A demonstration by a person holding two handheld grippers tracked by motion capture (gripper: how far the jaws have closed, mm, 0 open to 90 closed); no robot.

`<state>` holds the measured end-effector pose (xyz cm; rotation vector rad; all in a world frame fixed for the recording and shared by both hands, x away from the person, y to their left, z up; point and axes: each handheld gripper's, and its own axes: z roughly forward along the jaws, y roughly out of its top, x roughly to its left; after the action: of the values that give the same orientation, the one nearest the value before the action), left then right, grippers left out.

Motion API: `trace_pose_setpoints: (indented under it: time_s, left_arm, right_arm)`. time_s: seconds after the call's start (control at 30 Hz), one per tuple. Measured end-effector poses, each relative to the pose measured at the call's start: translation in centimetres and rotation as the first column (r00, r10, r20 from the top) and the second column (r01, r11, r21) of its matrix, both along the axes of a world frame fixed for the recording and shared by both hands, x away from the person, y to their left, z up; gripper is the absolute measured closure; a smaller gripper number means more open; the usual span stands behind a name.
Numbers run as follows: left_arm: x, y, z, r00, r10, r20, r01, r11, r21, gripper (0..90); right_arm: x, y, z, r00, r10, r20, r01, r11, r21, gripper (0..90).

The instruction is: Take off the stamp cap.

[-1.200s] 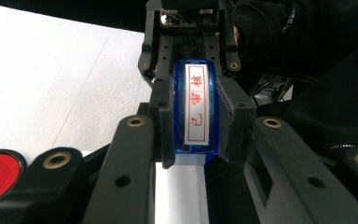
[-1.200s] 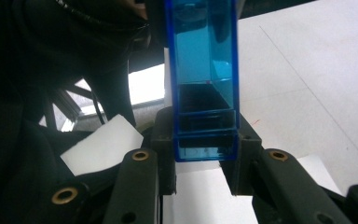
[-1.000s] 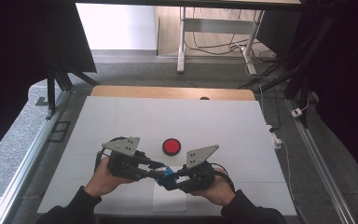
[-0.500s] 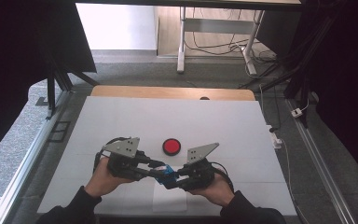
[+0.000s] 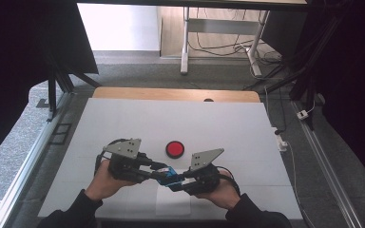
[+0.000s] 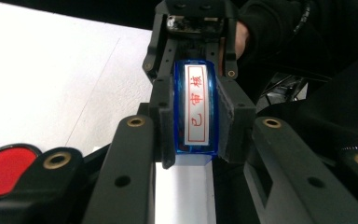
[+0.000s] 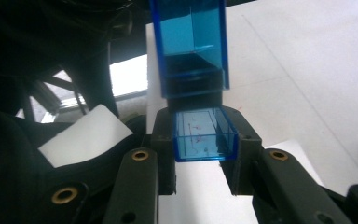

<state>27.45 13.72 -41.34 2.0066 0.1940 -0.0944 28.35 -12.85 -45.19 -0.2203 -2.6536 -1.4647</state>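
Note:
Low over the table's near edge, my two grippers meet tip to tip around a clear blue stamp [image 5: 169, 175]. My left gripper [image 5: 158, 171] is shut on the stamp's body [image 6: 193, 112]; its white label with red characters faces the left gripper view. My right gripper [image 7: 205, 142] is shut on the small clear blue cap [image 7: 205, 135], which has faint red marks inside. Beyond the cap, the taller blue body [image 7: 191, 46] stretches away, with a dark section between the two parts. A hand holds each gripper.
A round red button [image 5: 175, 148] lies on the white table [image 5: 171, 118] just beyond the grippers, and it sits at the lower left of the left gripper view [image 6: 4, 168]. A white sheet of paper [image 5: 173, 206] lies under the grippers by the near edge.

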Motion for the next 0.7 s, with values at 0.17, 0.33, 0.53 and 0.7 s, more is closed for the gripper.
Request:
trace_pose_setpoints:
  time_s: [0.17, 0.33, 0.53, 0.7]
  left_arm:
    - [0.1, 0.5, 0.2, 0.9994, 0.032, -0.013, -0.032, 0.9994, -0.014, 70.6]
    - [0.1, 0.7, 0.1, 0.9987, 0.049, -0.014, -0.050, 0.9987, -0.010, 70.5]
    - [0.1, 0.7, -0.1, 0.9978, 0.063, -0.019, -0.063, 0.9980, 0.003, 70.4]
    - [0.1, 0.7, -0.3, 0.9971, 0.073, -0.023, -0.073, 0.9973, 0.011, 70.4]
  right_arm:
    - [-0.1, -0.2, 0.0, 0.9990, -0.032, 0.030, 0.032, 0.9995, -0.001, 69.2]
    - [0.1, -0.8, 0.2, 0.9948, -0.099, 0.025, 0.099, 0.9951, -0.006, 69.2]
    - [0.3, -1.4, 0.3, 0.9901, -0.138, 0.026, 0.138, 0.9901, -0.022, 69.1]
    - [0.3, -2.1, 0.5, 0.9845, -0.173, 0.032, 0.173, 0.9844, -0.028, 69.1]
